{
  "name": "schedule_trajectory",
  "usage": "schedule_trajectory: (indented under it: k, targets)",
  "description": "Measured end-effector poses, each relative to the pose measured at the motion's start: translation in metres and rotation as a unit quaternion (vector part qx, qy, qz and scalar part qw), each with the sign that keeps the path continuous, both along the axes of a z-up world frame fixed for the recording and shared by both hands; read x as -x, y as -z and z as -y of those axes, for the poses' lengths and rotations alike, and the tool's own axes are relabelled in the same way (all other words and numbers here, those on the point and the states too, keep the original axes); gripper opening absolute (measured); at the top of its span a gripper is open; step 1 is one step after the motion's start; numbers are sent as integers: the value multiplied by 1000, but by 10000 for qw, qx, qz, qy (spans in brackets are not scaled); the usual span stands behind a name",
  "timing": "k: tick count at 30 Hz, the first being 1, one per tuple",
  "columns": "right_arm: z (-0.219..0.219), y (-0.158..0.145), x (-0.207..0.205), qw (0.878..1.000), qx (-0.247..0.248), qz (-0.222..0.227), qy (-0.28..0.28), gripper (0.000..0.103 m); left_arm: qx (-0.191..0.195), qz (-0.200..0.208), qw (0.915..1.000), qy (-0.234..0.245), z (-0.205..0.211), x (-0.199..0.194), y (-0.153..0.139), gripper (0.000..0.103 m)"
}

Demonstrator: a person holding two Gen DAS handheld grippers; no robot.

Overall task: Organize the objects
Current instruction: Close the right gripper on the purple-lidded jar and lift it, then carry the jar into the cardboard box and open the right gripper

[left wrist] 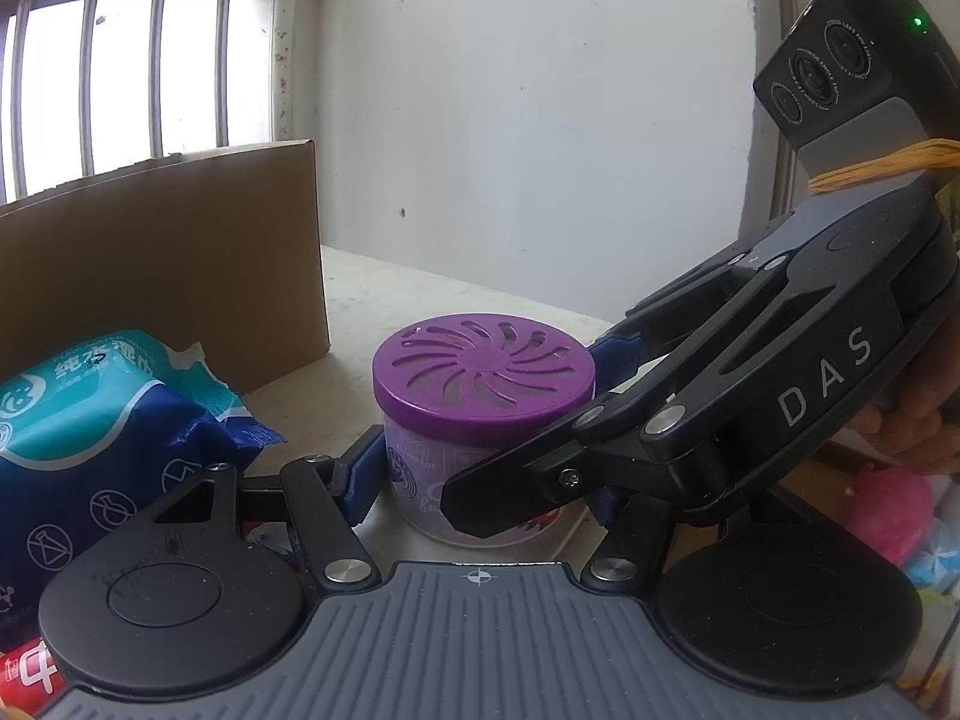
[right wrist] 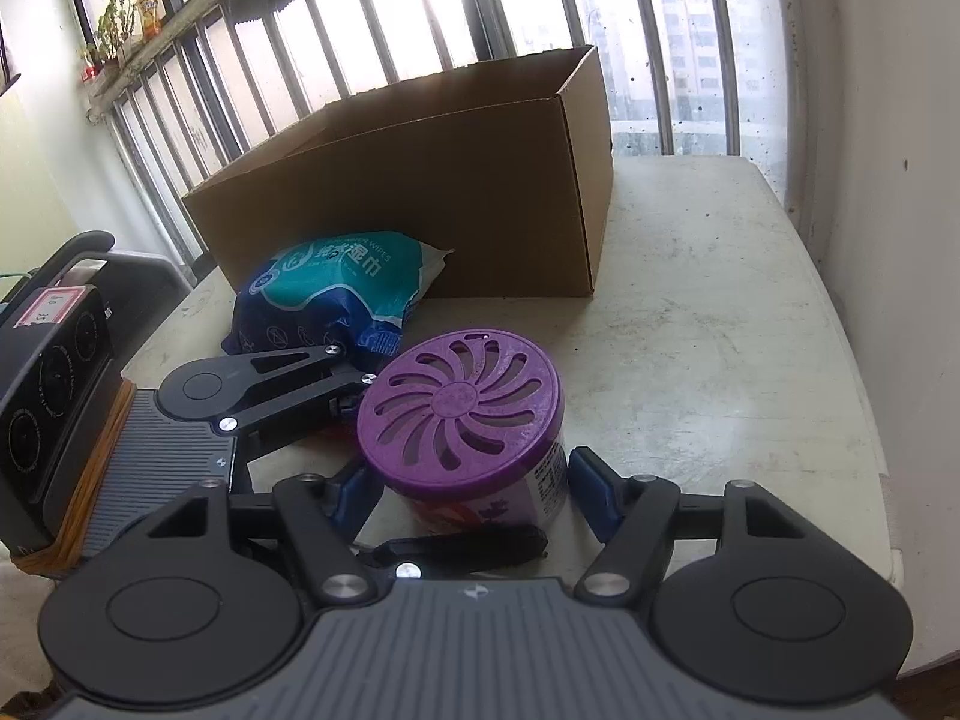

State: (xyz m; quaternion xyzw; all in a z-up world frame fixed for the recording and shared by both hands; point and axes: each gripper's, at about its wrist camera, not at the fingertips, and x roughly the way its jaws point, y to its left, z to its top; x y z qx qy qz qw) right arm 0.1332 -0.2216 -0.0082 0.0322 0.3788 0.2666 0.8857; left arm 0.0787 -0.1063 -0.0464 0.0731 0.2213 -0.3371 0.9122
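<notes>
left gripper [left wrist: 480, 489]: closest thing in its own view. Jaws about halfway in, one on each side of the air freshener can [left wrist: 483, 375]. The left blue pad [left wrist: 360, 471] sits right against the can's wall. The other pad is mostly hidden behind the right gripper, but it looks like a proper grip.
right gripper [right wrist: 474, 495]: comes in across the left one and straddles the same can, jaws fairly wide. Both blue pads are right at the can's sides. Honestly can't tell if they're pressing or only touching.
can: purple vented lid, standing upright on the table [right wrist: 720, 330], caught between all four fingers.
wipes pack [right wrist: 336, 282]: blue and teal, lying just behind the can and up against the box.
cardboard box [right wrist: 420, 180]: open top, further back on the table by the barred window.
hand [left wrist: 912, 420]: a bit of it shows at the right gripper's handle.
</notes>
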Motion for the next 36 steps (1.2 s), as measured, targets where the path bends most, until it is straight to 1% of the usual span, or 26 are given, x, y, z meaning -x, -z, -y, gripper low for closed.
schedule_trajectory:
  k: [4, 8, 10, 15, 18, 21, 25, 30, 32, 34, 35, 36]
  targets:
    - [-2, -1, 4, 10000, 55, 70, -29, 70, -66, 28, 10000, 10, 1, 6, 0, 65]
    - [-2, -8, 12, 9999, -41, 112, -69, 70, -55, 176, 9998, 88, -5, 15, -11, 65]
    - [-3, -15, 21, 9995, -39, 269, -155, 69, -25, 247, 9996, 128, -11, 21, -23, 65]
    - [-8, -37, 42, 9974, -294, 624, -217, 69, -80, 527, 9985, 94, -26, 39, -53, 65]
    - [-18, -55, 47, 9952, -379, 863, -255, 69, -268, 877, 9958, 20, -30, 47, -70, 65]
    - [-30, -75, 46, 9924, -394, 1102, -393, 69, -325, 1117, 9931, -108, -40, 48, -88, 65]
    - [-50, -103, 33, 9876, -342, 1406, -610, 69, -363, 1328, 9902, -227, -56, 33, -113, 65]
    - [-80, -135, -8, 9843, -280, 1520, -849, 69, -555, 1427, 9872, -437, -75, -8, -141, 65]
    - [-91, -143, -30, 9849, -310, 1468, -863, 69, -762, 1388, 9862, -475, -81, -29, -149, 65]
    - [-104, -146, -55, 9869, -302, 1339, -843, 69, -1076, 1344, 9838, -504, -85, -48, -152, 65]
    - [-109, -146, -66, 9880, -285, 1265, -840, 69, -1251, 1244, 9831, -494, -87, -60, -152, 65]
    - [-116, -145, -78, 9895, -270, 1138, -846, 69, -1293, 1121, 9840, -497, -92, -72, -153, 65]
